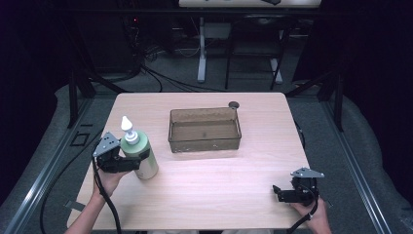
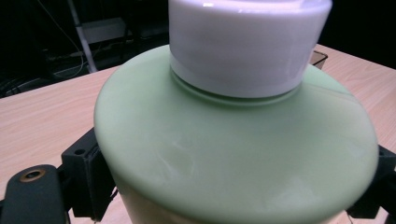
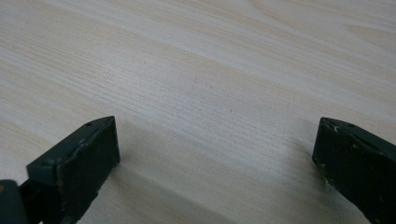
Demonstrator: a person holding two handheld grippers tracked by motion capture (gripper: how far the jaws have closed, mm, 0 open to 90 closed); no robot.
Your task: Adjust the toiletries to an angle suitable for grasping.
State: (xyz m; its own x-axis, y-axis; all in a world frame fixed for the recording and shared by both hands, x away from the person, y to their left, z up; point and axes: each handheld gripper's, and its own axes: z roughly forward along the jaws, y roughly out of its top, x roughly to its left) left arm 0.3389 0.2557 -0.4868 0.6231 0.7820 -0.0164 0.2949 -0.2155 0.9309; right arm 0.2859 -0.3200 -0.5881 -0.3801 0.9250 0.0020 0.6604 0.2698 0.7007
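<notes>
A pale wooden table stands on grey floor; beyond, dark room (perhaps another desk).

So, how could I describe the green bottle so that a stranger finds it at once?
Start at the wooden table and go to its left edge, left of the brown clear box. The bottle stands there, clamped in the left tongs. It is pale green with a white pointed cap.

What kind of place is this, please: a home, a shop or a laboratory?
Probably a laboratory or recording workspace. A bare wooden table stands in a dark room, loose cables run over the floor behind it, and metal frame rails surround it.
</notes>
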